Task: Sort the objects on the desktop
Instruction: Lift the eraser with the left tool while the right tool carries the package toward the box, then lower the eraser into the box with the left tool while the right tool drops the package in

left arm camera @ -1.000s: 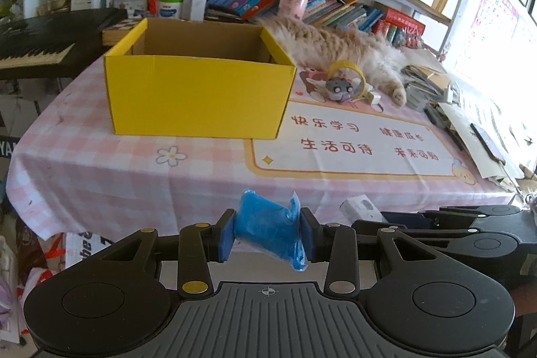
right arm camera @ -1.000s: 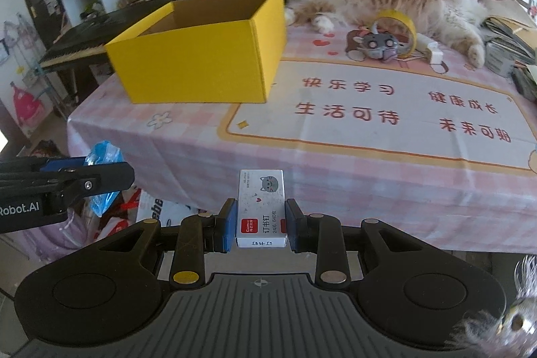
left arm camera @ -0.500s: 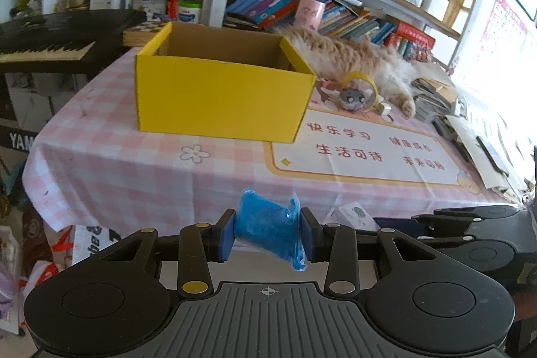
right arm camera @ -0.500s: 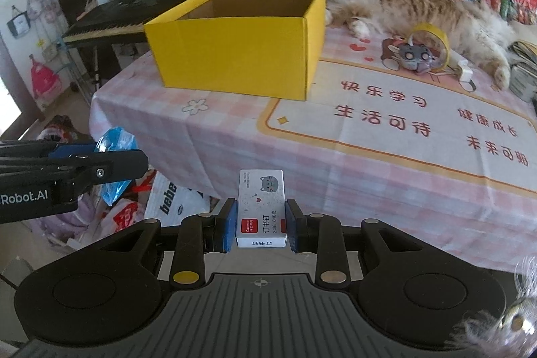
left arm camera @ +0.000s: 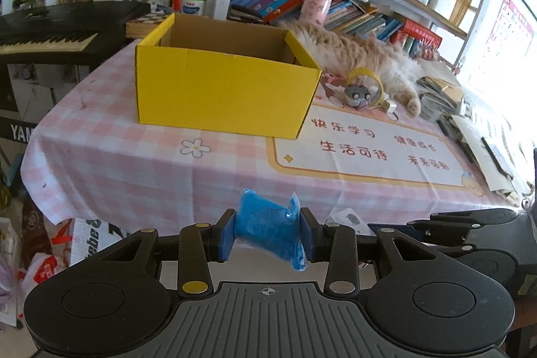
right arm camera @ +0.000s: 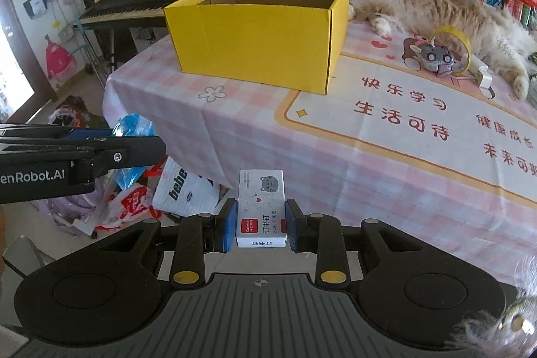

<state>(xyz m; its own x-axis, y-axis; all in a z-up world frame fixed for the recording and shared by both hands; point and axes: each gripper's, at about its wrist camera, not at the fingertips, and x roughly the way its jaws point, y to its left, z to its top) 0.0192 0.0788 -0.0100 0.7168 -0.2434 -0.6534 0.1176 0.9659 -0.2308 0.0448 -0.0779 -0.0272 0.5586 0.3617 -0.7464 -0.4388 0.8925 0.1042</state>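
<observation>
The left gripper (left arm camera: 267, 232) pinches a blue plastic packet (left arm camera: 268, 228) between its pads, in front of the table edge (left arm camera: 134, 190), and its side shows the letters "enRobot.AI" in the right wrist view. The right gripper (right arm camera: 261, 225) pinches a small white staple box (right arm camera: 261, 207) with a grey cat drawing and the print "24/6". The open yellow box (left arm camera: 221, 93) stands on the pink checked tablecloth (left arm camera: 110, 163), near a mat (right arm camera: 419, 123) with red Chinese writing, and a bag (right arm camera: 183, 187) under the table reads "bebe".
</observation>
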